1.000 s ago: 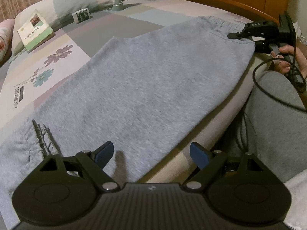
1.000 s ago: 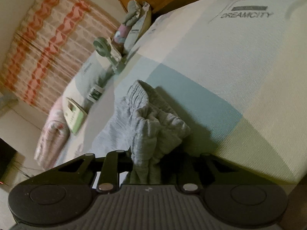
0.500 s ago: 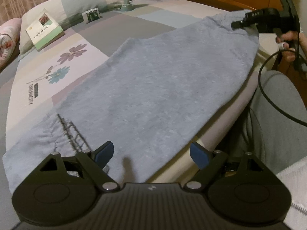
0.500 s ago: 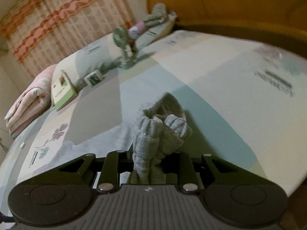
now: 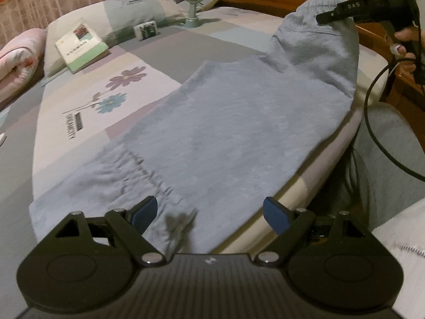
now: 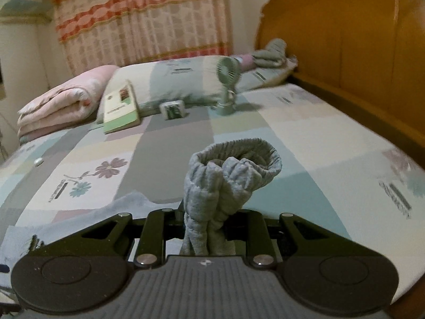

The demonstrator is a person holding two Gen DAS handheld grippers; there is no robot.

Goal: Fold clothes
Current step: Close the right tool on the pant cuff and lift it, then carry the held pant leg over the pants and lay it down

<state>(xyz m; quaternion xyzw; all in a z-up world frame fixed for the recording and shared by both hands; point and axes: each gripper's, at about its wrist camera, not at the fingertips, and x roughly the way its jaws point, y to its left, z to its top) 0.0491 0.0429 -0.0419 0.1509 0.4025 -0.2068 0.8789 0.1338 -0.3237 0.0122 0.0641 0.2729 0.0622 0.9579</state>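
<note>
Grey sweatpants lie lengthwise on the bed, their gathered end close to my left gripper. That gripper hovers over the near end with its blue-padded jaws open and nothing between them. My right gripper, seen at the top right of the left wrist view, is shut on the far end of the sweatpants and holds it raised off the bed. In the right wrist view the bunched ribbed cloth stands up from between the right gripper's jaws, hiding its pads.
A book, a small box and a green desk fan lie near the pillows. A folded pink blanket sits at the far left. The wooden headboard bounds the bed. A person's grey-clad leg is at the bed's right edge.
The right gripper has lifted the far end of the sweatpants off the bed and rolled level. The left gripper has drawn back, so the gathered near end now shows ahead of it.
</note>
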